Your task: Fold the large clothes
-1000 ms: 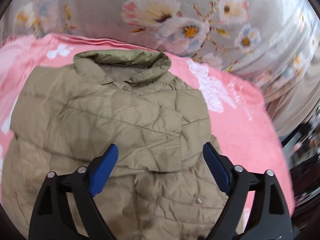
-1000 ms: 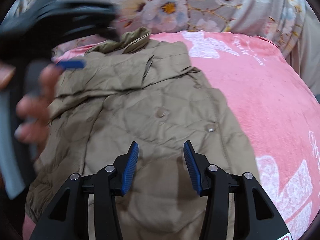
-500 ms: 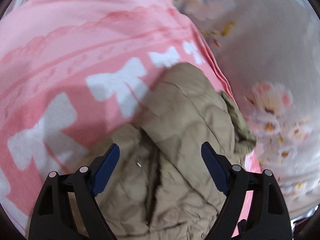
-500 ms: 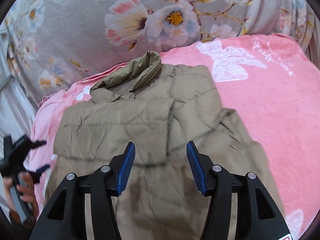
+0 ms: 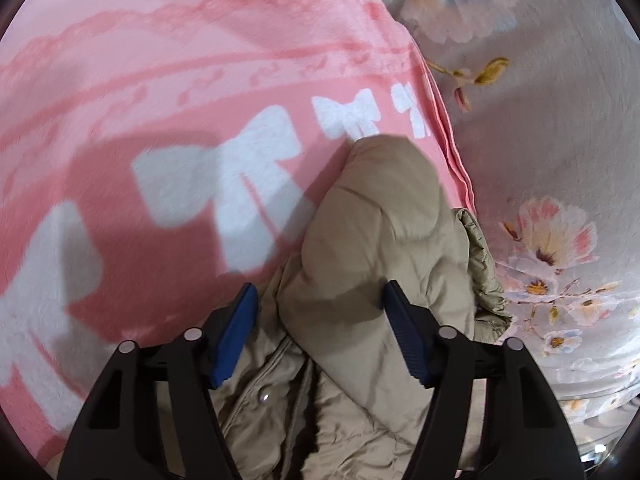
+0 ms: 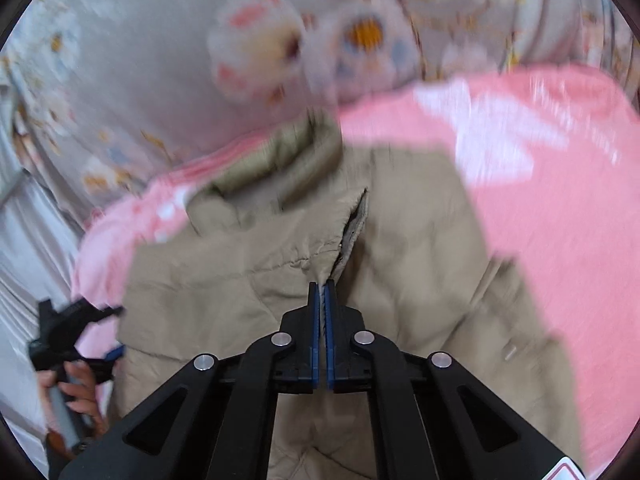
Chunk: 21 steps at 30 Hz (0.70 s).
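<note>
A khaki quilted jacket (image 6: 400, 264) lies on the pink blanket (image 6: 560, 200), collar toward the floral fabric. My right gripper (image 6: 322, 286) is shut on a fold of the jacket front near its middle. In the left wrist view my left gripper (image 5: 320, 312) is open just above the jacket's shoulder and sleeve (image 5: 376, 240), with its fingers on either side of the bulge. The left gripper also shows at the left edge of the right wrist view (image 6: 80, 340), held by a hand.
The pink blanket (image 5: 160, 100) has white bow prints (image 5: 224, 184). Grey floral fabric (image 5: 540, 120) borders the blanket beyond the collar. Pale curtain-like cloth (image 6: 28, 240) stands at the far left.
My right gripper closed from open onto the jacket's front fabric. My left gripper swung from the jacket's front to its left shoulder, came lower and narrowed its opening.
</note>
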Motion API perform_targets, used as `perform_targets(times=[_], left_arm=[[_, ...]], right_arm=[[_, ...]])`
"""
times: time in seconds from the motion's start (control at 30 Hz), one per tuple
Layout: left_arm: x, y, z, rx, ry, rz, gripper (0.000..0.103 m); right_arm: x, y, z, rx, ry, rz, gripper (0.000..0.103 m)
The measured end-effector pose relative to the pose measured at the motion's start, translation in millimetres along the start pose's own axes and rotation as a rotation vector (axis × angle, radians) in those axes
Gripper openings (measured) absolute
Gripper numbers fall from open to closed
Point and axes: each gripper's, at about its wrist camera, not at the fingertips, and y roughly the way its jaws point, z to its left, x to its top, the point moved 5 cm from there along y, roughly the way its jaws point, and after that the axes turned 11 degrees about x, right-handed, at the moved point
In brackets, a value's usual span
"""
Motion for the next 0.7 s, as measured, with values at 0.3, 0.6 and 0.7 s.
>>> perform_targets(times=[0.3, 0.6, 0.7], left_arm=[[-8, 13, -22, 0.061, 0.062, -0.028, 0.06], [-17, 23, -32, 0.291, 0.276, -0.155, 0.037], [-24, 25, -37, 0.36, 0.354, -0.207, 0.037]], right_arm=[[18, -5, -34, -0.098, -0.056, 0.019, 0.002], [-30, 39, -68, -0.157, -0.052, 0.132, 0.002], [-37, 45, -69, -0.191, -0.086, 0.141, 0.002]])
